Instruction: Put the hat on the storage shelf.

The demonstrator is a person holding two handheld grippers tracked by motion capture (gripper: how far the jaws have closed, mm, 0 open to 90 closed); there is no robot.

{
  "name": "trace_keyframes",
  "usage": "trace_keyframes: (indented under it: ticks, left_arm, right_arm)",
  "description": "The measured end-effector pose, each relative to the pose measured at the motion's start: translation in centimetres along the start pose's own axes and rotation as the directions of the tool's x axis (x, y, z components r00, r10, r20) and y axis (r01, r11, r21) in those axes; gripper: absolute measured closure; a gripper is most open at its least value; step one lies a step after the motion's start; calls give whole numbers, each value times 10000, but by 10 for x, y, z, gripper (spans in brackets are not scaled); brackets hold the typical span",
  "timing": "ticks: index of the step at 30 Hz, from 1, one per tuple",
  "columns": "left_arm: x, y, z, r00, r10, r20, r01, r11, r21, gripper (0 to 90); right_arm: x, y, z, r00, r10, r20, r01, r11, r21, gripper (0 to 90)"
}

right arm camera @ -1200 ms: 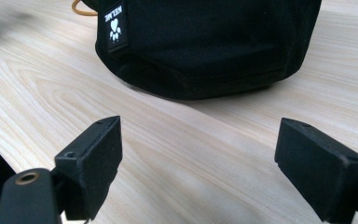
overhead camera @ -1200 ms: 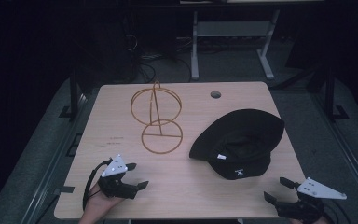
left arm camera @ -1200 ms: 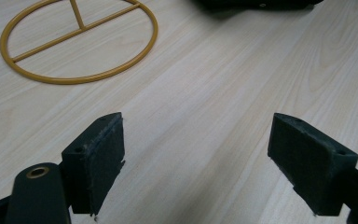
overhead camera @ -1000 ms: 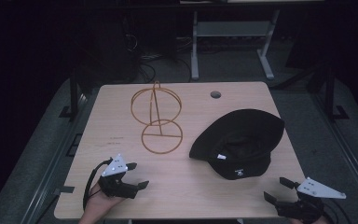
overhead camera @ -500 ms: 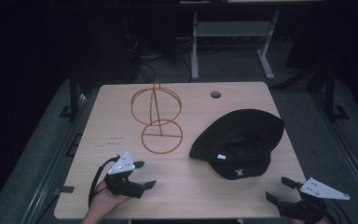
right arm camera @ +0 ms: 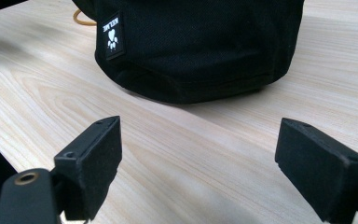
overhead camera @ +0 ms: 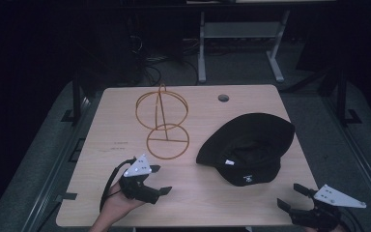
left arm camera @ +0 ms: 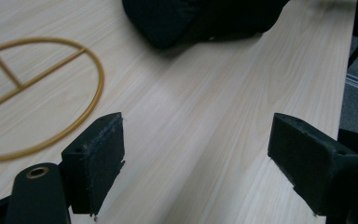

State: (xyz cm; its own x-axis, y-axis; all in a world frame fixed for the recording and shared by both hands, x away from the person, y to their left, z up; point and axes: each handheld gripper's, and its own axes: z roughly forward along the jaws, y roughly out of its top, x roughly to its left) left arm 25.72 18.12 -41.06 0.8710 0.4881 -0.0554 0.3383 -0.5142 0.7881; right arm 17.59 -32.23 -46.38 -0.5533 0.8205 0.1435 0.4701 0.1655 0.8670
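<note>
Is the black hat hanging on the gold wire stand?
No, the black hat lies on the table, apart from the gold wire stand.

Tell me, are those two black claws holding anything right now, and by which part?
Nothing is held. The left gripper and the right gripper both stand open over bare table, apart from the black hat.

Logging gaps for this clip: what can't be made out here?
- Hat inner label: too small, high view.
- Hat patch wording: too small, right gripper view.
- Wire stand: cut by left gripper view's edge.
- Right gripper: bottom edge cuts the hand, high view.
</note>
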Motion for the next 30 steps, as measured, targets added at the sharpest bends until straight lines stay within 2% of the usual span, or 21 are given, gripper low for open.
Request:
trace_keyframes:
  ticks: [4,5,6,7,8,9,10,13,21,22,26,30]
  left_arm:
    - [-6,17,8,9993,308,203,-307,9995,-33,181]
    - [-6,17,8,9993,308,203,-307,9995,-33,181]
    - [-10,25,13,9984,457,346,-454,9989,-80,181]
    - [-10,25,13,9984,457,346,-454,9989,-80,181]
    - [-14,33,18,9970,632,438,-630,9980,-65,181]
    - [-14,33,18,9970,632,438,-630,9980,-65,182]
    - [-19,42,25,9949,850,540,-845,9963,-128,185]
    - [-24,53,33,9920,1080,656,-1075,9942,-104,190]
    - [-30,77,55,9868,1297,966,-1308,9914,52,221]
    - [-31,85,64,9856,1374,989,-1391,9902,105,224]
    - [-31,93,77,9836,1561,907,-1597,9866,339,273]
    - [-29,98,88,9846,1495,905,-1535,9874,395,331]
  right_arm:
    - [-1,0,-1,10000,-39,-21,38,10000,-60,141]
    - [-1,0,-1,10000,-39,-21,38,10000,-60,141]
    - [-1,0,-1,10000,28,-38,-28,10000,-40,141]
    - [-1,0,-1,10000,28,-38,-28,10000,-40,141]
    - [-1,0,-2,10000,20,-53,-20,10000,-56,141]
    - [-1,0,-1,10000,17,-62,-18,10000,-52,141]
    - [-1,0,-1,10000,-20,-78,20,10000,-52,141]
    - [0,-1,0,9999,-25,-122,25,10000,12,141]
    - [-1,-1,-1,9998,-29,-176,29,10000,-52,140]
    - [-1,-1,-1,9998,-19,-194,18,10000,-68,140]
    - [0,0,-1,9998,-44,-217,42,10000,-87,140]
    - [0,0,0,9996,-57,-263,55,10000,-71,140]
